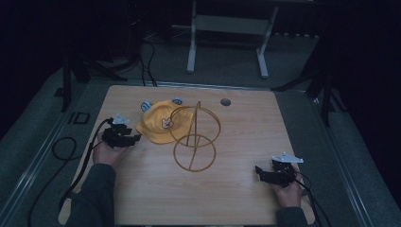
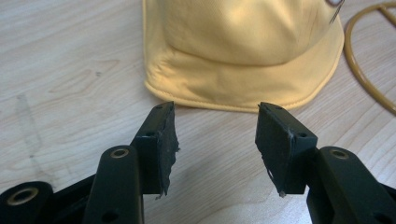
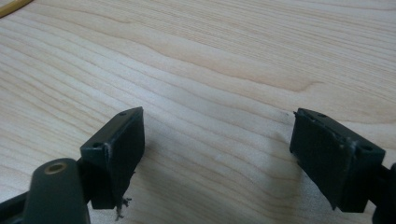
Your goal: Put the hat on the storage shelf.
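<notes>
A yellow child's hat with small blue ears and a bear patch lies on the wooden table, left of centre. Its right side leans against a gold wire stand made of rings. My left gripper sits just left of the hat, pointing at it. In the left gripper view its jaws stand open with nothing between them, and the hat's brim lies just beyond the tips, with the wire stand to its right. My right gripper rests near the front right corner, open wide over bare wood.
A round cable hole sits near the table's far edge. Black cables trail off the left side onto the floor. A white desk frame stands behind the table. A bit of the gold wire shows in the right gripper view.
</notes>
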`<state>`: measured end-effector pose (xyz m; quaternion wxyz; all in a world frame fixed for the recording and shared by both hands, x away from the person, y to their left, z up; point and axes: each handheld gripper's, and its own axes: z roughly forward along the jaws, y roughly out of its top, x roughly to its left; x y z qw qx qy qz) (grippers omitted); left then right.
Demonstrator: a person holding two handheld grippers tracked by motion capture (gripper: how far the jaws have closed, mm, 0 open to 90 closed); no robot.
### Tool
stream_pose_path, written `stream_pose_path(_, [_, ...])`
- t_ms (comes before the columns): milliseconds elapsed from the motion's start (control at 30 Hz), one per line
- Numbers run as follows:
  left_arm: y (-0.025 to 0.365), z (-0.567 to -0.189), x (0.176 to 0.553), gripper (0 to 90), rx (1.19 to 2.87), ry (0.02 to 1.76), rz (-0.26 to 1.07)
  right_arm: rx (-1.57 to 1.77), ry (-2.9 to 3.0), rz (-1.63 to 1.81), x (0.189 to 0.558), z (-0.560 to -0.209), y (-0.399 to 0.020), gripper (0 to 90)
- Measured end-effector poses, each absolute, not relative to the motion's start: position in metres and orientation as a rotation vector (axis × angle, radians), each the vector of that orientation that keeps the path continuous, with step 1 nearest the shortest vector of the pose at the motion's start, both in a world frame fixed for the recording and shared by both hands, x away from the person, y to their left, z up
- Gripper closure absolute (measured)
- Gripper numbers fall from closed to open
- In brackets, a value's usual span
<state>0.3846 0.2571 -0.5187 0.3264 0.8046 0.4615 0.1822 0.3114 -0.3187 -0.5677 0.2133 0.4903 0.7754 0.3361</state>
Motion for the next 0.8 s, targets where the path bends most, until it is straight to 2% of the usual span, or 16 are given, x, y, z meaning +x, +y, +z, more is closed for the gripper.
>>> stream_pose_path(367, [0.258, -0.494, 0.389, 47.1, 2.174, 1.153, 0.466, 1.361, 2.152, 0.932, 0.311, -0.568, -0.319, 17.9])
stream_pose_path(800, [0.263, -0.464, 0.397, 52.8, 2.197, 1.128, 0.442, 1.361, 2.152, 0.932, 0.311, -0.568, -0.319, 17.9])
